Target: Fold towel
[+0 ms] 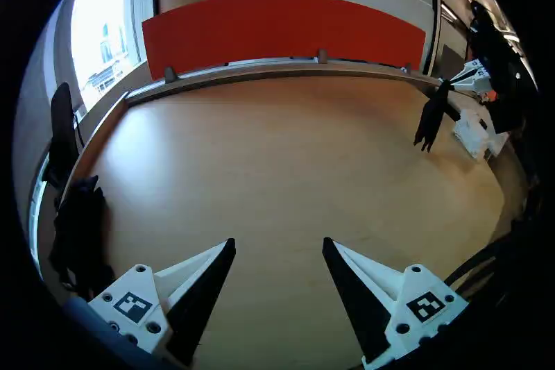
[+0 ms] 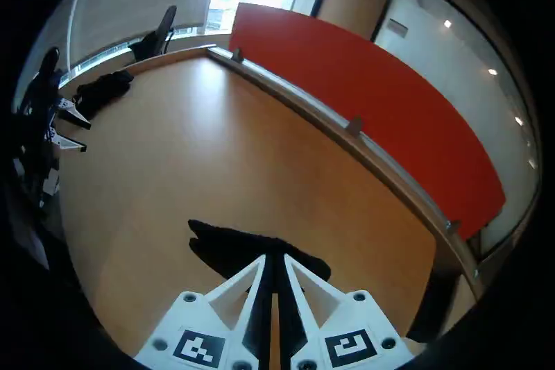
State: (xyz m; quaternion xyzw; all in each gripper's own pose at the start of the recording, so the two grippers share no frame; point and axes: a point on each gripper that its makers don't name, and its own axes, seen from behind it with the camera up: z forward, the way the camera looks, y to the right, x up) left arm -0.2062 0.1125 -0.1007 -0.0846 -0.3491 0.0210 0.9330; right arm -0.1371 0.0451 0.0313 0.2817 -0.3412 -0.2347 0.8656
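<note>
- The dark towel (image 1: 430,116) hangs limp above the far right of the wooden table (image 1: 277,162), as the left gripper view shows.
- The right gripper (image 2: 275,259) has its fingers nearly together, pinching the towel's top.
- The left gripper (image 1: 279,245) is spread wide and holds nothing.
- A red divider (image 1: 277,26) stands at the far edge.
- The square markers (image 1: 132,305) carry no readable writing.

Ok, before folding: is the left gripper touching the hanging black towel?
Apart. Left gripper view: left gripper open over bare table; towel hangs far off at the right gripper.
</note>
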